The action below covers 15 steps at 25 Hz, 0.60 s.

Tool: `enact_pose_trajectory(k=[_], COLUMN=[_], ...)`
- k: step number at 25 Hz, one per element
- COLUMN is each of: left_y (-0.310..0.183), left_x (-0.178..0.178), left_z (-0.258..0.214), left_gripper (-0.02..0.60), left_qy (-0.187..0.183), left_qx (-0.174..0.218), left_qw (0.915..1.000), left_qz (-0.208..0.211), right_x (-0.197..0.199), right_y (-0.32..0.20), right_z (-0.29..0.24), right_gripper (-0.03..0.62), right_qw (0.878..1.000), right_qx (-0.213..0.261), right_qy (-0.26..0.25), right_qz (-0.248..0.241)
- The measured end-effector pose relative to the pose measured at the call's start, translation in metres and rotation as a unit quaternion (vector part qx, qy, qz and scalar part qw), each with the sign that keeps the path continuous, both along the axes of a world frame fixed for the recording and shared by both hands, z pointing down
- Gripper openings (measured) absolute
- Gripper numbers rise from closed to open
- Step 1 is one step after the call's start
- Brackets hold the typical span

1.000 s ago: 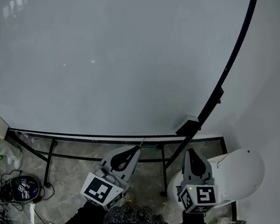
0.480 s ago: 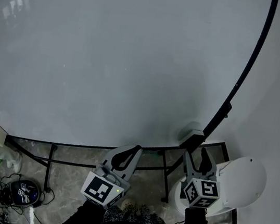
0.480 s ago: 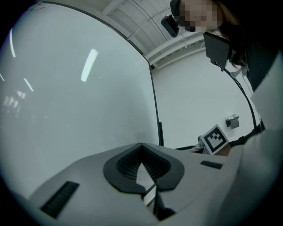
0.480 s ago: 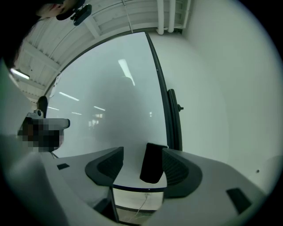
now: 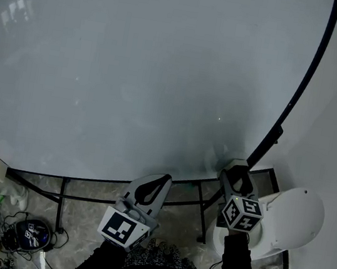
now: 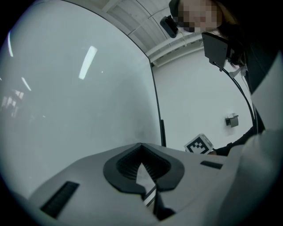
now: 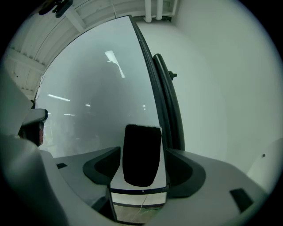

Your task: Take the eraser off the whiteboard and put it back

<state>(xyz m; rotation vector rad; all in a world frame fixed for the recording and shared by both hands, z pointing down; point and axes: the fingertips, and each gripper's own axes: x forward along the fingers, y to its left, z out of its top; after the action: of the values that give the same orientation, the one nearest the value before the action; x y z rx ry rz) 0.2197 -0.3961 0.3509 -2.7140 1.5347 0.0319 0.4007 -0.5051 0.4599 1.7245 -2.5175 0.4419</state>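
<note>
Nearest, two dark sleeves [image 5: 233, 267] lead to the tools. The left claw [image 5: 163, 179] has its jaws together with nothing in them. It hangs well to the left of the right claw [image 5: 236, 175] and short of the board's lower rail. Under both claws is grey floor [image 5: 81, 205], with a dark round object [image 5: 27, 227] and loose cables far out past the left claw's left side. Just right of the right claw stands a white rounded object [image 5: 296, 211], near its outer jaw. Black stand legs [image 5: 198, 208] cross below and between the two claws, lower than either pair of jaws.

The right claw's jaws have just been opening and now stand wide apart, with the eraser [image 7: 141, 154] between them. Its black face is turned toward the claw's camera, and its white body with a dark stripe lies nearest the claw's base. The pads sit just beside its two long sides. The eraser rests at the lower right corner of the whiteboard [image 5: 135, 62], beside the black frame [image 5: 305, 82]. Beyond the frame, right of the claw, rises a white wall [image 7: 221, 88].
</note>
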Motion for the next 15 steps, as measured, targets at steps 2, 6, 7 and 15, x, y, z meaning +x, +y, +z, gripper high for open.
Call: enact_pose_trajectory(k=[2,6,7,15], left_y=[-0.002,-0.005,-0.005,-0.007], left_x=[0.001,0.0,-0.001,-0.005], left_z=[0.001,0.005,0.007,0.01], left_gripper=[0.002,0.002,0.002,0.002], left_qy=[-0.001,-0.008,-0.014,-0.019], left_qx=[-0.002,-0.005,-0.005,-0.014], left_qw=[1.0,1.0,0.9999,0.9997], left_qz=[0.001,0.003,0.004,-0.007], right_x=[-0.001,-0.006,-0.007,-0.005], right_y=[-0.006,-0.014,-0.015,-0.015], right_z=[0.004,0.004,0.003,0.003], right_gripper=[0.301,0.301,0.301,0.299], right_qw=[1.0,1.0,1.0,1.0], right_qx=[-0.004,-0.003,-0.001,0.01], right_qy=[-0.002,-0.018,-0.019,-0.005], right_qz=[-0.001,-0.016,-0.019,-0.016])
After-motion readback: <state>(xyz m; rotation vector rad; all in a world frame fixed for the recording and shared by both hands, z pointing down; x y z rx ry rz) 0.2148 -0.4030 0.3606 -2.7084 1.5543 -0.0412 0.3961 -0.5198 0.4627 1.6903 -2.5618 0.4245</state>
